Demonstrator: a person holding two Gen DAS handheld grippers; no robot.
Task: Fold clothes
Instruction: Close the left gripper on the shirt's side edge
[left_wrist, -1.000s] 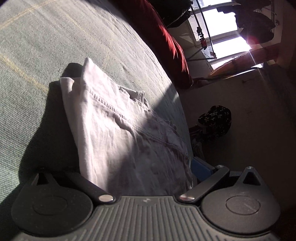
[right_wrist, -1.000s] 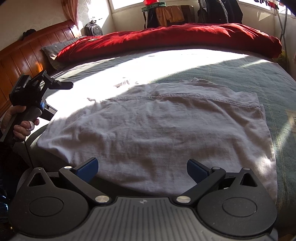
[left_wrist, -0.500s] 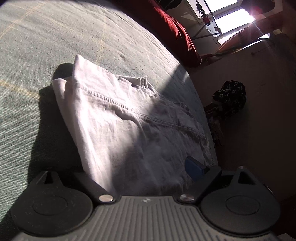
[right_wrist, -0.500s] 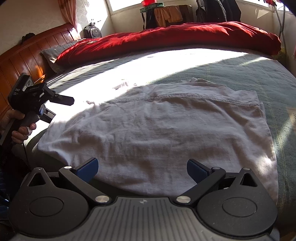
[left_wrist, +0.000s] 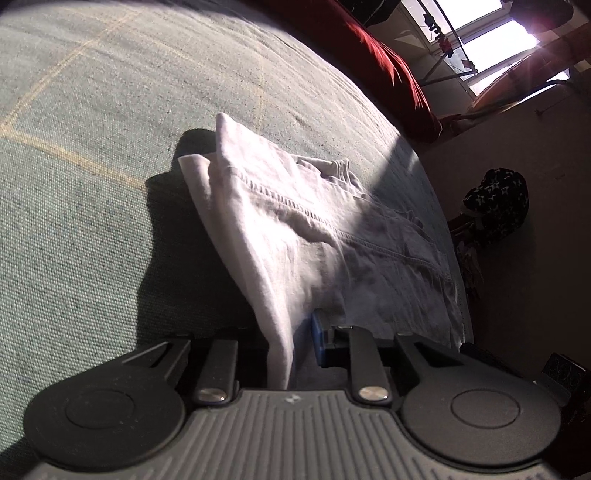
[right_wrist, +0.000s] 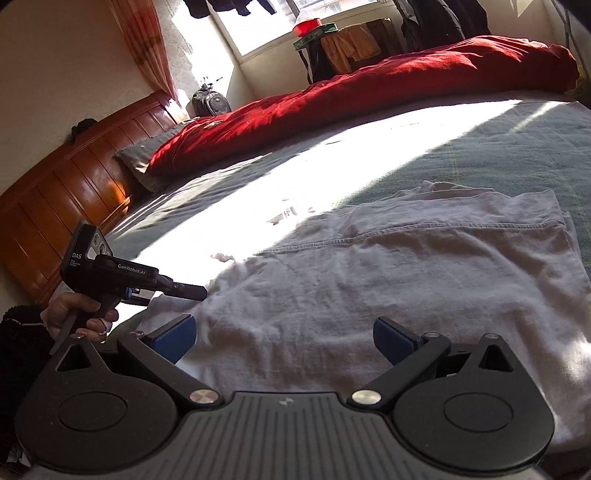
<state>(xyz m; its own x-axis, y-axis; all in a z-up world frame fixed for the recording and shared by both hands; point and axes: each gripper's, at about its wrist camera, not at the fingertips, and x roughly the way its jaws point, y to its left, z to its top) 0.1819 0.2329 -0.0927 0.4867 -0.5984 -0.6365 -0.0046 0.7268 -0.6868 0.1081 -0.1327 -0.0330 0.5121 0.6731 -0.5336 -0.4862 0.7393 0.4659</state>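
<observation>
Shirt (right_wrist: 369, 288): pale, lying flat and spread across green bedspread (right_wrist: 498, 155), near edge of bed, collar end toward far side. Partly folded already, judging by doubled layers at right edge and sleeve tucked under; narrow rectangle not yet formed. Surface wrinkled, half in sun, half in shade.

Left gripper (left_wrist: 295, 332): jaws closing on near corner of shirt, cloth bunched and standing up between them; pads close to cloth, firm contact not confirmed. Seen from right wrist view at left edge of garment, held by a hand (right_wrist: 77, 314).

Right gripper (right_wrist: 284, 336): jaws wide apart, nothing between them, hovering over near hem at middle of garment, not gripping.

Progress: early to middle. Done: garment laid out and flattened, side portions apparently turned in. Left: secure left corner, take hold of hem with right gripper, carry near edge over toward collar, flatten, possibly fold once more.

Caution: thin fabric, likely to slip from a shallow pinch. Red duvet (right_wrist: 369, 92) along far side, well apart from shirt.
</observation>
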